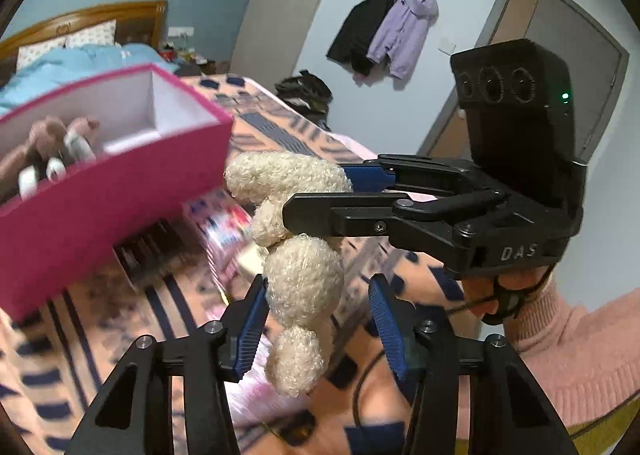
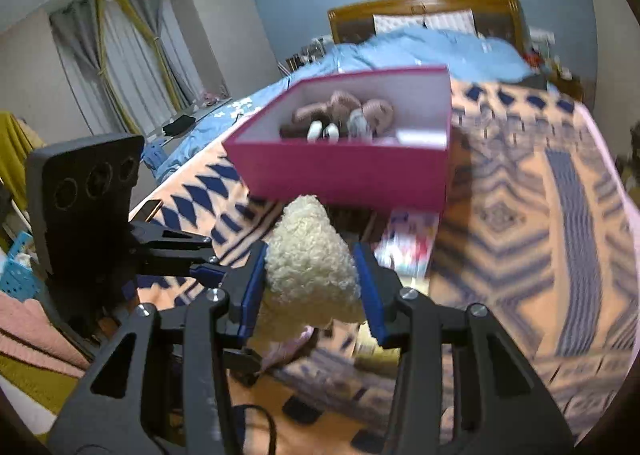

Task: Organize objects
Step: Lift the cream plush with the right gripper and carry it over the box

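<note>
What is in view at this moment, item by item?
plush toy: one, cream, lifted over the blanket, clamped by the right gripper and between the left gripper's pads
box: one, pink outside and white inside, on the bed
small soft toys: several, brown and white, inside the box
blanket: one, orange with dark blue pattern, over the bed
booklet: one, pink and white, on the blanket below the box
jackets: two, black and lilac, on a wall hook
left gripper: one, black with blue pads
right gripper: one, black with blue pads
hand: one, pink sleeve, holding the right gripper
</note>
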### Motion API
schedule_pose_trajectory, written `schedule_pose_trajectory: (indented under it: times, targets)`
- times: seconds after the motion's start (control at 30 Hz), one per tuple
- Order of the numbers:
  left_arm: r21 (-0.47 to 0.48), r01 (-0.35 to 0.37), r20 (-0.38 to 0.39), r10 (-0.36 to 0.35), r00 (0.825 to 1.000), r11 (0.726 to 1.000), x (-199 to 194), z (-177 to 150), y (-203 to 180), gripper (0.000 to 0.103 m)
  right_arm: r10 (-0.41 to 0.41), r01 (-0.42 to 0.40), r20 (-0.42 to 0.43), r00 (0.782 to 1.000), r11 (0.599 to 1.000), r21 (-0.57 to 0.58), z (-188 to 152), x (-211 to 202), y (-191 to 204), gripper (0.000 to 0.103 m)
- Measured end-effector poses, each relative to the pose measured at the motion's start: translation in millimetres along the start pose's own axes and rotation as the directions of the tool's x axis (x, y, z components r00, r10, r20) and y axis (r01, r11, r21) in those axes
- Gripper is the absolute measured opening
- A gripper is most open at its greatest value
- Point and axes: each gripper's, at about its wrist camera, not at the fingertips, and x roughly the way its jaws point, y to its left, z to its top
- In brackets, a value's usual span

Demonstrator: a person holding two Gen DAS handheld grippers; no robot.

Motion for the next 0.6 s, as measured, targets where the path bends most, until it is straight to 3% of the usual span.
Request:
schedule_pose_trajectory:
  times: [0.3,0.6]
  targets:
    - [0.001,-0.090,0.063,0.090,0.994,0.996,-14,57,27,0.047,-0.008,0.016,0.087,0.996,0.996,-0.088,72,11,-16,0.046]
    - [-0.023,-0.215,0.084,0.216,0.973,0.976,-10,113,66,0.047,-0.043,0.057,0.118,0.992,0.992,-0.111,133,44,-35,0.046]
